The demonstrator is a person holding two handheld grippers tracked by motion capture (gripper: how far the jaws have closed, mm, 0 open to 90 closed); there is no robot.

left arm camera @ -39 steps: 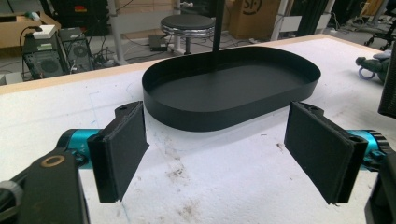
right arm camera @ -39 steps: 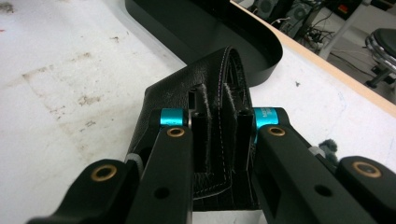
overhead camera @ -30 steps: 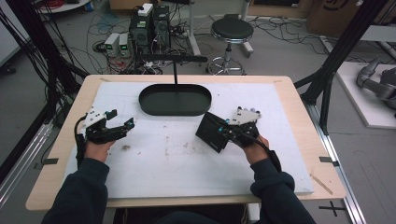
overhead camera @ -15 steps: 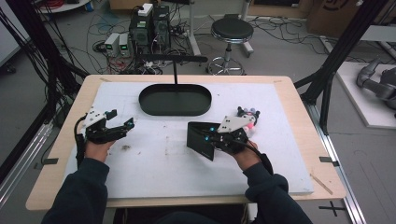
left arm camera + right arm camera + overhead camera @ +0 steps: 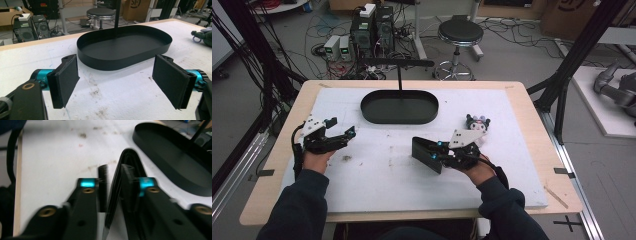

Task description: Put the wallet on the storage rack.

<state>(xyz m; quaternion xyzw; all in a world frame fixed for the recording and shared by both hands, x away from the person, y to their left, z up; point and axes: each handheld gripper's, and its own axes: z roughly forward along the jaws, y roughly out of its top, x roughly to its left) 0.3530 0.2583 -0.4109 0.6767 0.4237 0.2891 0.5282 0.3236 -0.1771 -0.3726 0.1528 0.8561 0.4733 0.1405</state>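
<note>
Worktop (image 5: pixel 522 110): pale wood, overlaid with a white, smudged sheet (image 5: pixel 382 175).
Black tray (image 5: pixel 399 107): oval and shallow, at 12 o'clock on the sheet; a thin black post rises from its middle. In the left gripper view the tray (image 5: pixel 125 48) lies just past the jaw tips.
Left tool (image 5: pixel 343 136): at 9 o'clock, resting low over the sheet, jaws spread wide with nothing between them; its own view shows the tool (image 5: pixel 122 80) with both black pads well apart over bare sheet.
Right tool (image 5: pixel 436 150): at about 5 o'clock from the tray, clenched on a flat black wallet-like object (image 5: pixel 427 154) that stands on edge, tilted. In the right gripper view the tool (image 5: pixel 113 185) has its jaws pressed against the folded black object (image 5: pixel 127 170) from both sides.
Small plush toy (image 5: pixel 477 123): dark with pink and white, on the sheet at 3 o'clock, just beyond the right tool's grey plate, apart from the tray.
Stool (image 5: pixel 460 35): on the floor beyond the worktop.
</note>
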